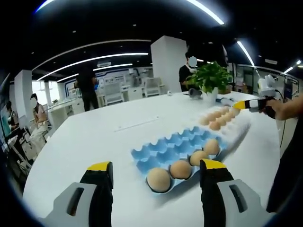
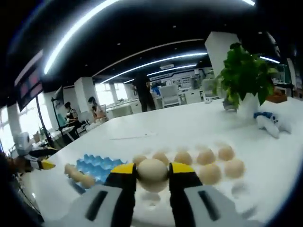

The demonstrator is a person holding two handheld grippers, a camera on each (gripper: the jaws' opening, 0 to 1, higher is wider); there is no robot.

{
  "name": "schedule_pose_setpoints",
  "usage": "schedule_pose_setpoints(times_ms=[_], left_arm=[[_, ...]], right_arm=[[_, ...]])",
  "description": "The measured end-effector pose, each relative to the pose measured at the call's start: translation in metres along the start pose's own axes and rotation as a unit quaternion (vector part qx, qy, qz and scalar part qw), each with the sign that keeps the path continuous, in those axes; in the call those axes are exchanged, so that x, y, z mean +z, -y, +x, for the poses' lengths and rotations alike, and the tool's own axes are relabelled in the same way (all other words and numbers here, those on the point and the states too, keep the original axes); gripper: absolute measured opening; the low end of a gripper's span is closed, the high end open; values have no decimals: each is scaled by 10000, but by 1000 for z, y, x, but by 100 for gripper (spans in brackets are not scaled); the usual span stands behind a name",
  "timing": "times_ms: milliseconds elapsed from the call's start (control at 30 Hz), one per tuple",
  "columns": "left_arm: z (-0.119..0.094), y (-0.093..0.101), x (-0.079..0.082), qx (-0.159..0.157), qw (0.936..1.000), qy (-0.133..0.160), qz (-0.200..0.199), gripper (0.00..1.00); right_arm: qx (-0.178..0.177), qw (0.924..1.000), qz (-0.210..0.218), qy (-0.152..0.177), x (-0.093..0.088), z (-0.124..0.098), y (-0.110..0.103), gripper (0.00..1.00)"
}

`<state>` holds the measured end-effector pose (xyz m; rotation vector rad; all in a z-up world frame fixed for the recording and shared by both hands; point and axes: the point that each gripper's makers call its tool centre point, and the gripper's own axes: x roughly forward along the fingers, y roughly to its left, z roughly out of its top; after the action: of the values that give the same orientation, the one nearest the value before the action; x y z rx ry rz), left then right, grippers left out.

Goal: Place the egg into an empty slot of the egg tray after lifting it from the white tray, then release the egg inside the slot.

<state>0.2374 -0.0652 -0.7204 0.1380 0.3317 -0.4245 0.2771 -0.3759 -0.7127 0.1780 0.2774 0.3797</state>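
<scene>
While the right tongs (image 2: 153,176) clamp an egg (image 2: 152,174) above the white tray (image 2: 236,191); left tongs (image 1: 156,171) gape before the egg tray (image 1: 163,149).

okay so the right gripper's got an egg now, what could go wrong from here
The right gripper pinches the egg with just its tips, so it may slip, or crack if squeezed harder. The blue tray already holds four eggs along one edge; a careless descent could knock one. The left gripper hovers open by that tray, risking a collision.
</scene>
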Motion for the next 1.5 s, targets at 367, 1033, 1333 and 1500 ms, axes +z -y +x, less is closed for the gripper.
schedule_pose_setpoints(times_ms=[367,1033,1333,1500], left_arm=[[-1,1,0,7,10000,9,14,74],[-1,3,4,-16,10000,52,24,74],[0,1,4,-11,10000,64,32,73],[1,2,3,-32,10000,39,28,73]], right_arm=[[1034,9934,-175,-476,-38,35,-72,26],[1488,9838,-452,-893,-61,45,-94,26],[1596,9811,-521,-959,-66,47,-101,26],[1621,9803,-481,-1021,-71,46,-100,27]])
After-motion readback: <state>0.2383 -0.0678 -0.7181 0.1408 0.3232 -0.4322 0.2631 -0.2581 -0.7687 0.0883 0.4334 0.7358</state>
